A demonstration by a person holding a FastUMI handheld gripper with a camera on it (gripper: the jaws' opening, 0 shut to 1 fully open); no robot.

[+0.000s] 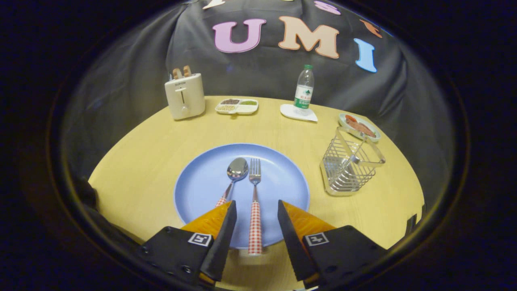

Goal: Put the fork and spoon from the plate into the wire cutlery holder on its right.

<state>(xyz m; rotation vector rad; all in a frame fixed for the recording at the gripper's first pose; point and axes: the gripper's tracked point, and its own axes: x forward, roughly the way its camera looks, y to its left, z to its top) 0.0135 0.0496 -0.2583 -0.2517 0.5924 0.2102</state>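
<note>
A blue plate (202, 182) lies on the round wooden table just ahead of my fingers. On it lie a spoon (235, 171) and a fork (254, 202), both with red-checked handles, bowl and tines pointing away from me. My gripper (256, 212) stands open, and the fork's handle lies in the gap between the two fingers, touched by neither. The left finger hides the end of the spoon's handle. The wire cutlery holder (350, 165) stands upright to the right of the plate and holds nothing that I can see.
At the table's far side stand a cream toaster (185, 96) with bread in it, a divided snack tray (237, 106), and a water bottle (304, 88) on a white coaster. A small dish with food (359, 126) sits just behind the holder.
</note>
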